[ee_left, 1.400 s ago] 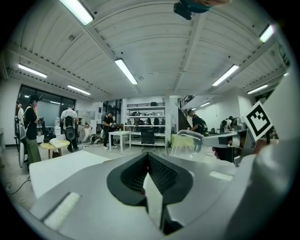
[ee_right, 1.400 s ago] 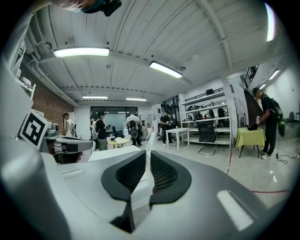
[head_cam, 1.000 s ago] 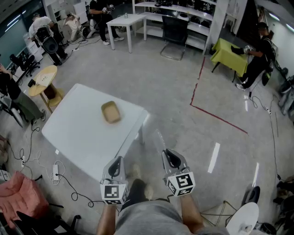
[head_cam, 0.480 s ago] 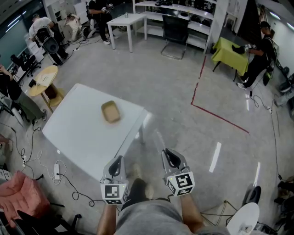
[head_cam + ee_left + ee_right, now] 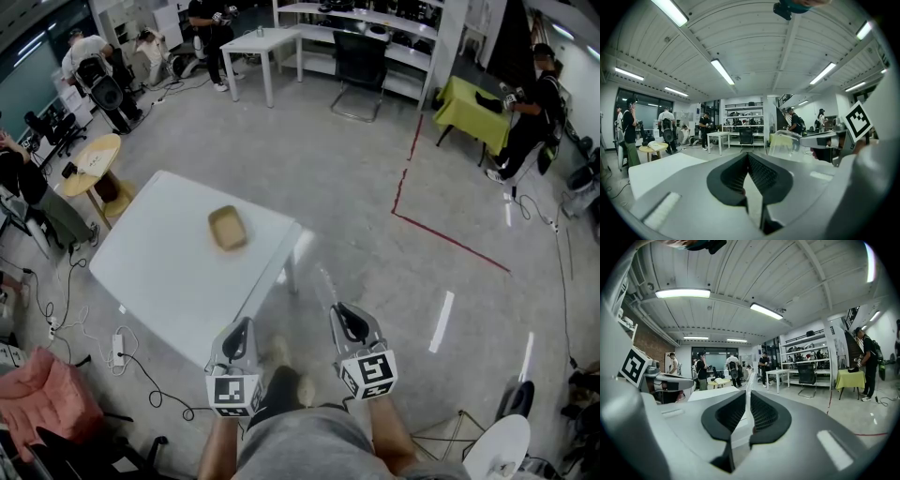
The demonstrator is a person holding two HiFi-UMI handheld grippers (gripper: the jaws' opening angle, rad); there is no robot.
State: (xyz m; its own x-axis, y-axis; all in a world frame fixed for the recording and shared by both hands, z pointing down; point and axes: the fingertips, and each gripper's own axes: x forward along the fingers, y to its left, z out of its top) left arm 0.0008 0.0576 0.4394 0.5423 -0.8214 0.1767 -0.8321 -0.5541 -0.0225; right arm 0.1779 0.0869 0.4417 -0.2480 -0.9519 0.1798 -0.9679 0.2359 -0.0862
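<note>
In the head view the left gripper (image 5: 240, 330) and the right gripper (image 5: 343, 319) are held side by side above the grey floor (image 5: 375, 216), both pointing away from the person. A white table (image 5: 159, 281) stands ahead of the left jaws and off to their left, its near edge close to them. A shallow tan tray (image 5: 227, 228) lies on the table, well ahead of both pairs of jaws and apart from them. In the left gripper view the jaws are together at the tips with nothing between them, and the table top shows beyond them to the left. In the right gripper view the jaws are likewise closed and empty, with the table beyond them to the left
</note>
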